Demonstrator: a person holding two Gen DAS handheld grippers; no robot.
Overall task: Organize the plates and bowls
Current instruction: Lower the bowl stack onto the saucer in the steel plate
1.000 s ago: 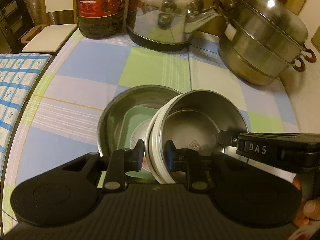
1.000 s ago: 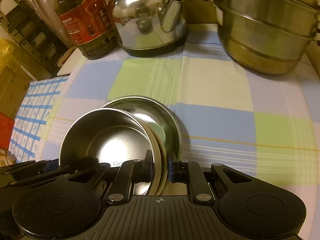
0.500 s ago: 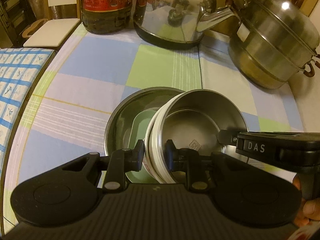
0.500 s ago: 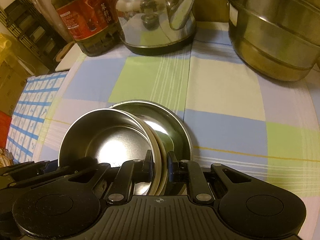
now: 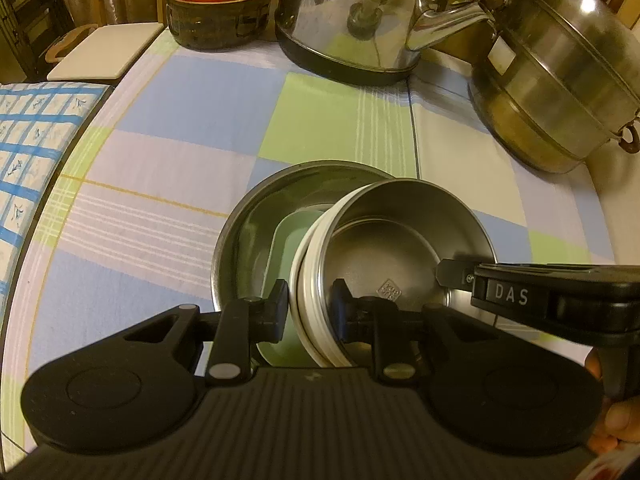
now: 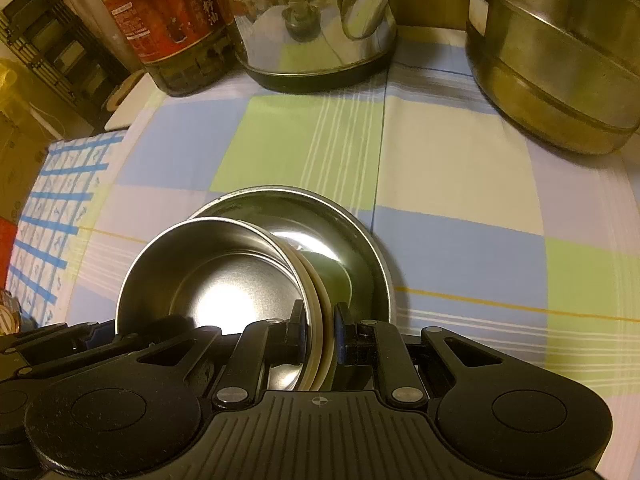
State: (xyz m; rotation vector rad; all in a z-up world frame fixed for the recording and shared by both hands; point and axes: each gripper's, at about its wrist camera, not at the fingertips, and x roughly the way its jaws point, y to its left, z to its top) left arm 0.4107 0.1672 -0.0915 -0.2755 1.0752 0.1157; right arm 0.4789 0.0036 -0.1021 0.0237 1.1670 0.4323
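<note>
Left wrist view, left gripper [image 5: 310, 306] and right gripper [image 6: 320, 330] (2 tongs) each pinching steel bowl [image 5: 400, 248] rim.

Home kitchen: kettle [image 5: 360, 20], steamer pot [image 5: 560, 80], oil bottle [image 6: 168, 20], checked tablecloth [image 6: 440, 160].

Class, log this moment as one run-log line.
left gripper: shut on bowl rim | right gripper: shut on opposite rim | bowl: tilted over pan | released: no

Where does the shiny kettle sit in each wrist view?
Left wrist: kettle at top centre, spout pointing right toward the steamer pot.
Right wrist: kettle at top centre, left of the steamer pot.
Shared landmark: the oil bottle just left of it.
</note>
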